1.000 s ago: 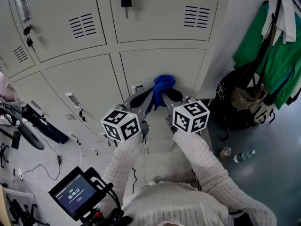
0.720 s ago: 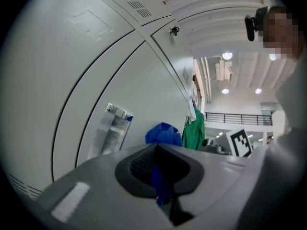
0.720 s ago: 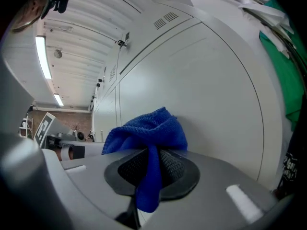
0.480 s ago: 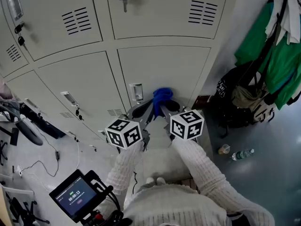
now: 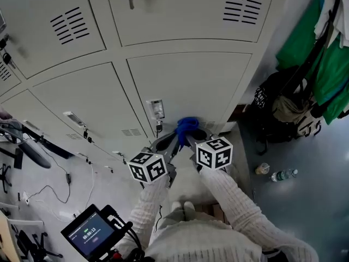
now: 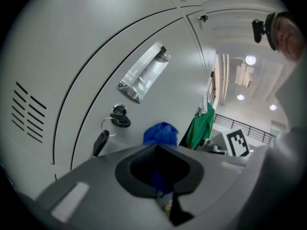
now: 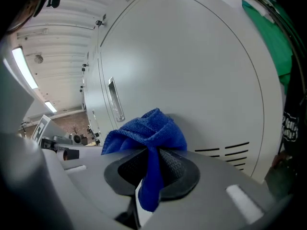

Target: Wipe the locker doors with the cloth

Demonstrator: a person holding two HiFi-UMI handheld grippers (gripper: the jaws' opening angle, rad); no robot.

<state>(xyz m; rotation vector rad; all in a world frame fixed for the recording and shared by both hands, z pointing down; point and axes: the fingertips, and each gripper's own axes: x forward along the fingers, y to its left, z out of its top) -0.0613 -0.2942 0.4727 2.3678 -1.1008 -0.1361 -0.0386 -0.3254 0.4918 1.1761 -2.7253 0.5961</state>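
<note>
Right gripper (image 7: 151, 164) jaws pinch a crumpled blue microfibre cloth (image 7: 146, 133) at the grey metal locker door (image 5: 191, 86)'s 6 o'clock; left gripper (image 6: 160, 169) jaws apparently clamp it too.

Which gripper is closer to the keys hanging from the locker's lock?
Left. The left gripper sits just below and right of the keys. The right gripper, shut on the blue cloth, is farther right.
</note>
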